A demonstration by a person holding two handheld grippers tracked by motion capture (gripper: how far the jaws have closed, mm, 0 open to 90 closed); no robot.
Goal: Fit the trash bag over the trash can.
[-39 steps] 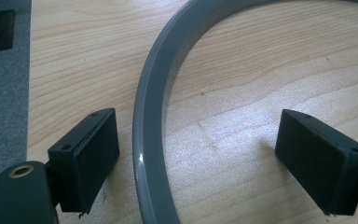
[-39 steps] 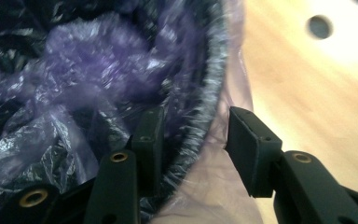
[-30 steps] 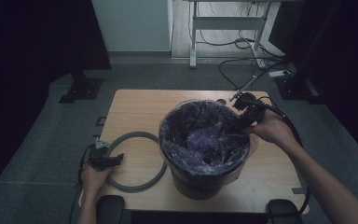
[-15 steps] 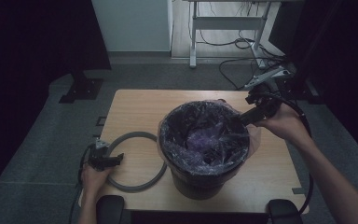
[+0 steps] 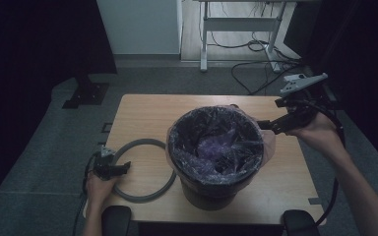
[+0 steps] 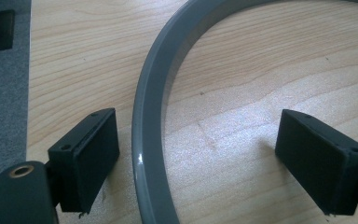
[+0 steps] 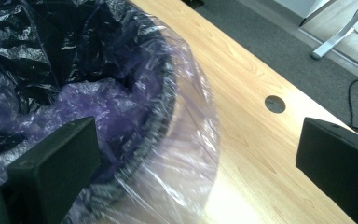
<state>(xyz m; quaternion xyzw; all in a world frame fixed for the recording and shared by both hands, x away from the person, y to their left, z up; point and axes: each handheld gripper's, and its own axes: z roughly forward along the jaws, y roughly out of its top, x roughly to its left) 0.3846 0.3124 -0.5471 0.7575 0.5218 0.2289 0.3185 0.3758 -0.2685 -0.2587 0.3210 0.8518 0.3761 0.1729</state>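
Observation:
A black bin [image 5: 211,189] lined with a thin purple plastic bag [image 5: 216,147] stands in the middle of the wooden table [image 5: 142,113]. The bag's edge [image 7: 191,140] drapes over the bin's rim. My right gripper [image 5: 267,125] hovers just right of that rim; its jaws have just been opening and stand wide apart [image 7: 200,144], with the rim and loose film below them and nothing pressed. A grey ring [image 5: 142,169] lies flat left of the bin. My left gripper [image 5: 123,168] rests at its left side, open, with the ring's band [image 6: 149,140] between the jaws, close to one pad.
A round cable hole [image 7: 275,103] sits in the tabletop beyond the bin. Two black pads [image 5: 115,219] [image 5: 298,221] sit at the table's near edge. Behind the table, cables [image 5: 256,64] and a desk frame stand on the grey floor.
The right gripper has pulled away from the bin's rim, up and to the right, and its jaws have spread, letting go of the bag's edge. The left gripper and ring have not moved.

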